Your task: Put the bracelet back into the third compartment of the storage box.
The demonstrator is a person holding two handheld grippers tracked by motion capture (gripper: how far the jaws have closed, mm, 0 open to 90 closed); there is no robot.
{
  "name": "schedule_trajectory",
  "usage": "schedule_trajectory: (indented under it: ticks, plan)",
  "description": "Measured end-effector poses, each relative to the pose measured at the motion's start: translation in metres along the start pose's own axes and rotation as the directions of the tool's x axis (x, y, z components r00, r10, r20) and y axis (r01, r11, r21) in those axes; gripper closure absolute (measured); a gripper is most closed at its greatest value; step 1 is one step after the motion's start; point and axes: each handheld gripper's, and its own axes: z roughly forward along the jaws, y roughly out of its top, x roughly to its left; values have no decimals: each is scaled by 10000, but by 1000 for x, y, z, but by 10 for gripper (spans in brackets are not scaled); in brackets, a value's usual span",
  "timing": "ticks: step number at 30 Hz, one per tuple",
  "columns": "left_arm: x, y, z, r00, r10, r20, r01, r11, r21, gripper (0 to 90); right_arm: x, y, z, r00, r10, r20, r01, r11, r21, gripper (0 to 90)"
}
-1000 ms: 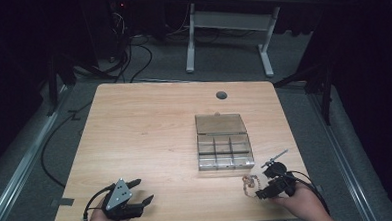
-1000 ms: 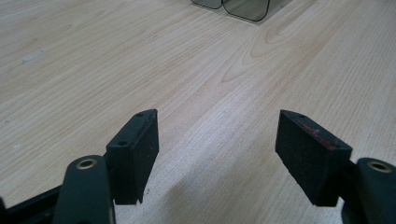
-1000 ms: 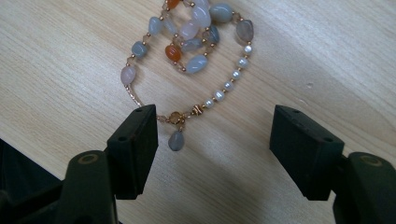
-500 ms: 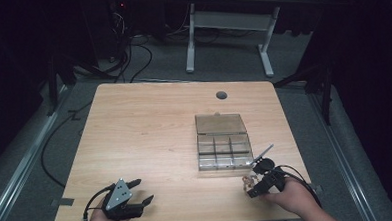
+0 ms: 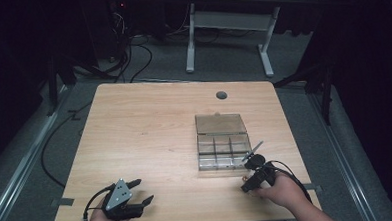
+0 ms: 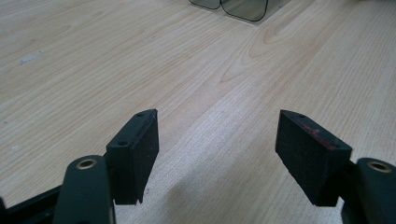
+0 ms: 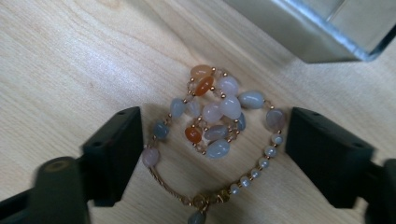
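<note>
A bracelet (image 7: 212, 126) of pale blue, pink, white and orange beads on a gold chain lies bunched on the wooden table. My right gripper (image 7: 212, 149) straddles it, one black jaw on each side. The jaws have just been closing, and the pads stand close to the outer beads without pressing them. In the high view this right gripper (image 5: 247, 181) is just off the front right corner of a clear compartment box (image 5: 223, 142) with its lid open. My left gripper (image 5: 144, 190) rests near the front left edge, jaws wide apart over bare wood (image 6: 215, 149).
The box's clear wall (image 7: 317, 32) stands just beyond the bracelet. A round cable hole (image 5: 221, 95) sits near the table's far edge. Bare wood (image 5: 150, 132) spreads left of the box. Cables and a desk frame (image 5: 230, 24) are on the floor behind.
My right hand has moved left along the front of the table, toward the box's front right corner and over the bracelet. The left hand has stayed put.
</note>
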Motion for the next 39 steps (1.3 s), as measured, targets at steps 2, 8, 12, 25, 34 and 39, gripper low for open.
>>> schedule_trajectory:
  ticks: [2, 8, 12, 25, 34, 39]
  plan:
    - [0, 0, 0, 10000, -2, 14, 2, 10000, -3, 310, 2, 0, -1, 9995, -36, 304, 36, 10000, 9, 308]
    - [0, 0, 0, 10000, 25, 18, -25, 10000, 13, 310, 2, -2, -4, 9985, -361, 404, 371, 9990, -257, 525]
    - [0, 0, 0, 10000, 35, 22, -35, 10000, 44, 310, 1, 0, -5, 9976, -573, 386, 580, 9982, -176, 596]
    - [0, 0, 0, 10000, 12, 21, -12, 10000, -7, 310, 1, 8, -2, 9997, -222, 104, 224, 9995, -215, 411]
    - [0, 0, 0, 10000, 26, 16, -26, 10000, 14, 311, 10, 9, -4, 9894, -1424, 286, 1434, 9890, -356, 761]
    - [0, 0, 0, 10000, 4, 17, -4, 10000, -7, 311, 15, 8, -5, 9850, -1713, 214, 1717, 9850, -173, 832]
